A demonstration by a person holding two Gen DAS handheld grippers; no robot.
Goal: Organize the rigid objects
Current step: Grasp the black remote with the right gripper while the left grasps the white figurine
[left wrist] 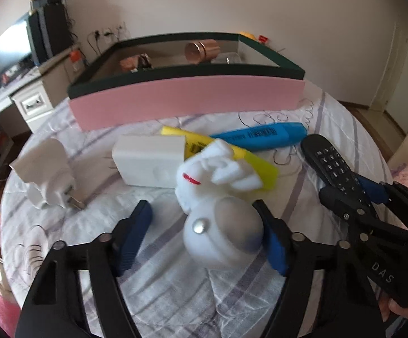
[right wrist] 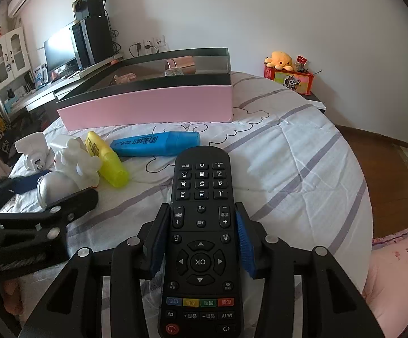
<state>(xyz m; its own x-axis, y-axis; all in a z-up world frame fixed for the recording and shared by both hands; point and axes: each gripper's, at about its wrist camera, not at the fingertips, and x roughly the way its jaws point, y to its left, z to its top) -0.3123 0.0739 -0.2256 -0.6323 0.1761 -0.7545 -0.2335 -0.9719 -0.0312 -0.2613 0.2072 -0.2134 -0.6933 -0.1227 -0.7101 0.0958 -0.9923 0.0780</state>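
While pinching the black TV remote (right wrist: 201,242) above the striped quilt (right wrist: 302,169), right gripper (right wrist: 201,236) poised for the pink-sided box (right wrist: 147,104) beyond — left gripper (left wrist: 204,236) spread around the white astronaut figurine (left wrist: 218,194), squeeze pending.

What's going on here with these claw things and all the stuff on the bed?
A person is tidying small items with a handheld gripper in each hand. The right gripper is clamped on a black remote. The left gripper straddles a white figurine lying on the bedspread; only one pad seems to touch it. Two highlighters, blue and yellow, lie nearby, in front of the pink box.
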